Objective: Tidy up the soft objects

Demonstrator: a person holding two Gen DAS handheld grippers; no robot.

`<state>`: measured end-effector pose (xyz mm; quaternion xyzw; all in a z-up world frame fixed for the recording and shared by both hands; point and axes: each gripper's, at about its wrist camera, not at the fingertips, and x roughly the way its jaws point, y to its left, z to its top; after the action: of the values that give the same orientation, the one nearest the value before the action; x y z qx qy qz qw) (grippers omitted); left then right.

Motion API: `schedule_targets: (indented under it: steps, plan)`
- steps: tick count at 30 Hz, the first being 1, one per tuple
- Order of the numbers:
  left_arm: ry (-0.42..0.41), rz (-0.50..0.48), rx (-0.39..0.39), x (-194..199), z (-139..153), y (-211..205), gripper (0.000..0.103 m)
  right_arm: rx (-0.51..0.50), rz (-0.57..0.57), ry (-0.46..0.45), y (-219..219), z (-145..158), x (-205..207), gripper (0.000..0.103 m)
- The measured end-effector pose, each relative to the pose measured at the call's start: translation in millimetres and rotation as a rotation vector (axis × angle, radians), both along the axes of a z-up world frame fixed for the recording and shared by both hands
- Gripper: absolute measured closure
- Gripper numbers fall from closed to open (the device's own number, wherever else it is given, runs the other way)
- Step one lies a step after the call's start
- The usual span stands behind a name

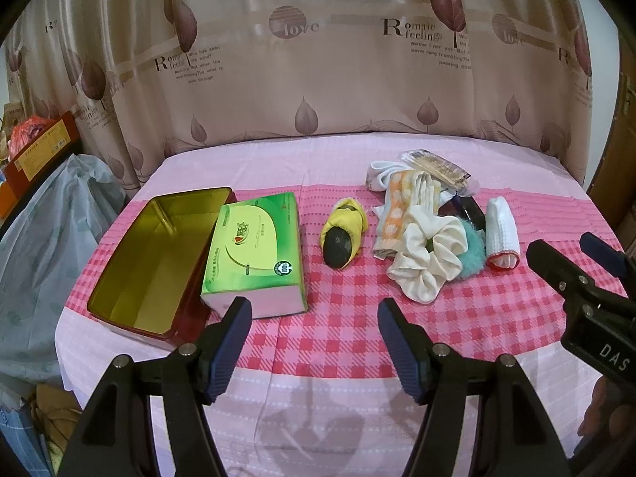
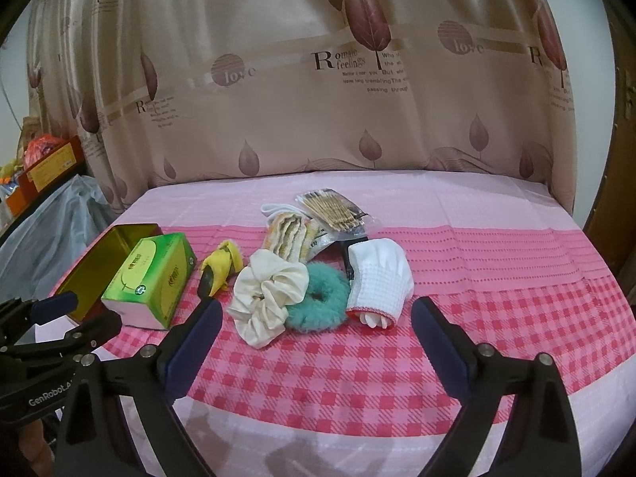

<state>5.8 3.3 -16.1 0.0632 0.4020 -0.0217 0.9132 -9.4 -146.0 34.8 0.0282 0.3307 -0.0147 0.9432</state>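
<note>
nothing is sorted yet: your left gripper (image 1: 314, 342) and right gripper (image 2: 316, 342) hang wide and empty; next, pinch the cream scrunchie (image 2: 268, 296) toward the open tin (image 1: 159, 254).

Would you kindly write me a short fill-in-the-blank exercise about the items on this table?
1. The tin box beside the tissue box is ____ inside.
2. The fluffy scrunchie is ____ in colour.
3. The cream scrunchie lies ____ the teal one.
4. Both the left gripper and right gripper hold ____.

Answers: empty; teal; against; nothing
</note>
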Motion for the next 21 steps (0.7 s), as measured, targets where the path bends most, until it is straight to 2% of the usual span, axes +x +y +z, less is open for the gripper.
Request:
schedule_targets:
  steps: [21]
  plan:
    - [0.020,0.001,-0.002,4.2,-4.6,3.2,0.035,0.000,-0.014,0.030,-5.0,-7.6,5.0,0.013]
